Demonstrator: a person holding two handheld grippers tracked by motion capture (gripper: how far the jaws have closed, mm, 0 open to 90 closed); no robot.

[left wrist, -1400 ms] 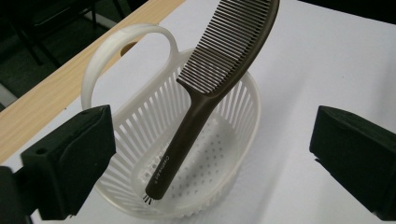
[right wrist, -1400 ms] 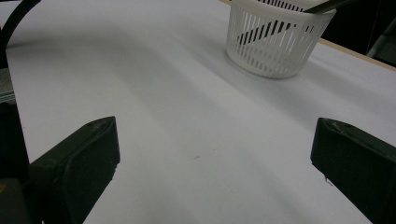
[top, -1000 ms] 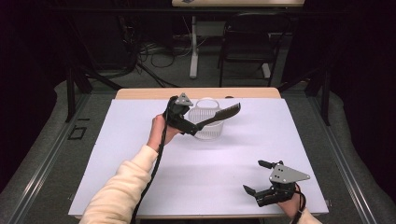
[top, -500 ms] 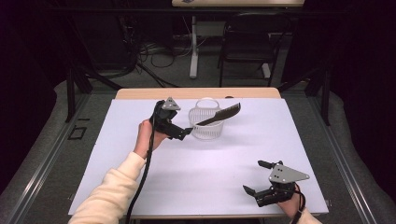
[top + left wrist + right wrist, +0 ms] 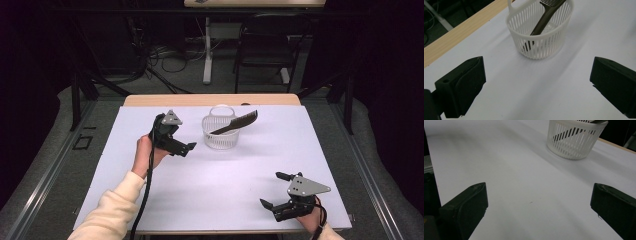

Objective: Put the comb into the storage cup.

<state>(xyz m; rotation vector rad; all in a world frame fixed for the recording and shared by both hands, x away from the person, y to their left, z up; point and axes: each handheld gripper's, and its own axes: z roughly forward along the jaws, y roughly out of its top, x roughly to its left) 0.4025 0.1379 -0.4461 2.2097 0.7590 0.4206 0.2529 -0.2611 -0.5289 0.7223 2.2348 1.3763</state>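
Dark comb propped slantwise in white slotted basket, toothed end jutting over the rim, toward the far middle of the white table. Left gripper just left of the basket, apart from it, jaws spread wide and holding nothing. Right gripper well apart at the near right corner, jaws likewise wide apart, nothing between them but bare tabletop.
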